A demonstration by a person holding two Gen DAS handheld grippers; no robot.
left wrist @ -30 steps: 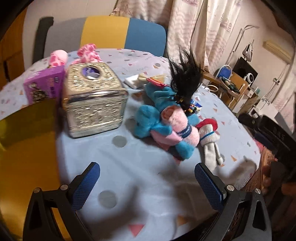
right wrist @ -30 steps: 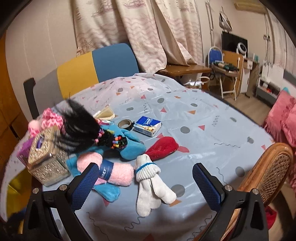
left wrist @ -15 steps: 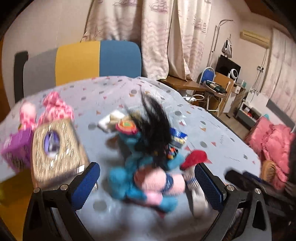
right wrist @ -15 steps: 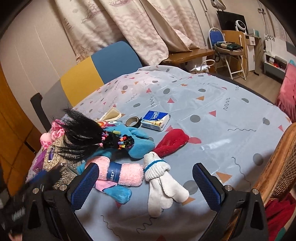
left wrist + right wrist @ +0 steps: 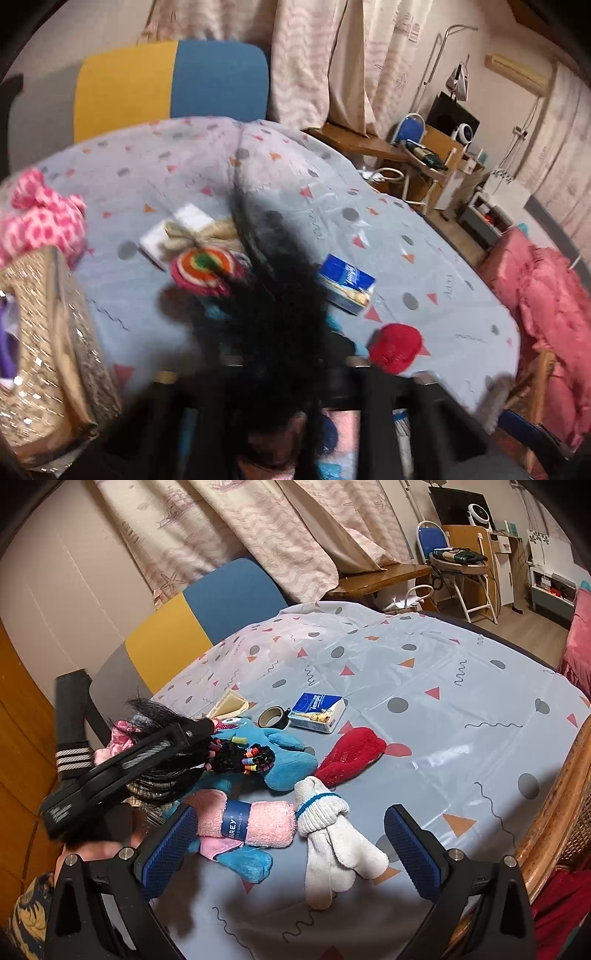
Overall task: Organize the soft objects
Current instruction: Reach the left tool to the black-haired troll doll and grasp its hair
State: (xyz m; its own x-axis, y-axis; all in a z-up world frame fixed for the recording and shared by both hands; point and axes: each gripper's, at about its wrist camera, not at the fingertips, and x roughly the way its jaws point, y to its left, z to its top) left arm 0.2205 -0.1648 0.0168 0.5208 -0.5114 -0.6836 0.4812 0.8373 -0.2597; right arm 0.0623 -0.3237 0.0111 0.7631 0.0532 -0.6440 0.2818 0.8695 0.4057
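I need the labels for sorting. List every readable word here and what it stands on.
"tempo": on the blue tissue pack.
"AREY" with "CLOTH" below, both cut off: on the blue band of the rolled pink washcloth.
Smaller print on the tissue pack: too small to read.

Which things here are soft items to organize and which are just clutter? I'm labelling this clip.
Soft items: black hairpiece, closing in the left gripper; blue plush; pink towel roll; white gloves; red mitt.

Clutter: tissue pack; tape roll; gold box.
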